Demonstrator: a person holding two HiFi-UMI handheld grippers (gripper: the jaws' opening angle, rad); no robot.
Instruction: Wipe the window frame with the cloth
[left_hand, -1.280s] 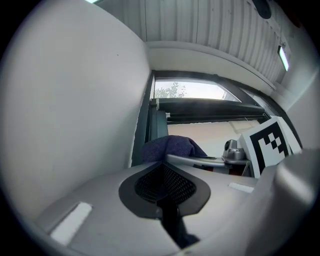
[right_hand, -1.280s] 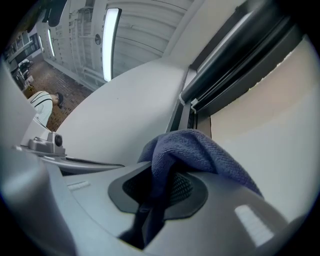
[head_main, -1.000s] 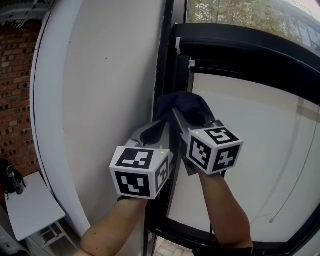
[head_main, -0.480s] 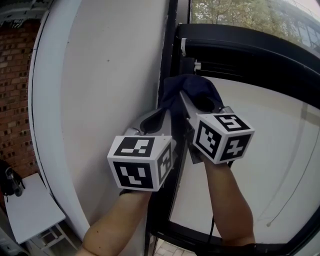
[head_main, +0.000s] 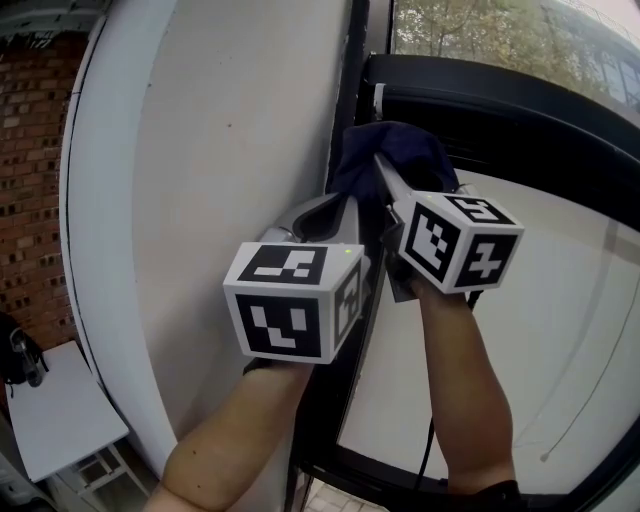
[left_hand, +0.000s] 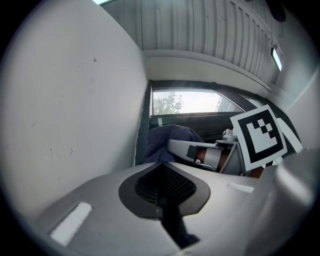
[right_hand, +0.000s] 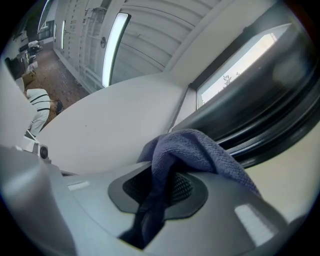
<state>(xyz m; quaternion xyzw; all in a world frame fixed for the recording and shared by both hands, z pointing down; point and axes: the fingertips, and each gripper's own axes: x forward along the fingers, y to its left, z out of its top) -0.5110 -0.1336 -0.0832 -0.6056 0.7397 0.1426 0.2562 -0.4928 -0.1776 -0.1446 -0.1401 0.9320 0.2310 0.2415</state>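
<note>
Right gripper pinches the dark blue cloth. The cloth bunches over the jaw tips and lies against the black window frame, near the upper corner beside the white wall. Left gripper sits just below and beside it, jaws pressed together with nothing identifiable between them. Step in hand, as I judge it, is wiping along the upright. Keep the cloth wad, not the bare tips, on the frame. Press evenly and follow the edge without sliding onto the wall.

On window frame, cloth; wall to its left, pane to its right.
</note>
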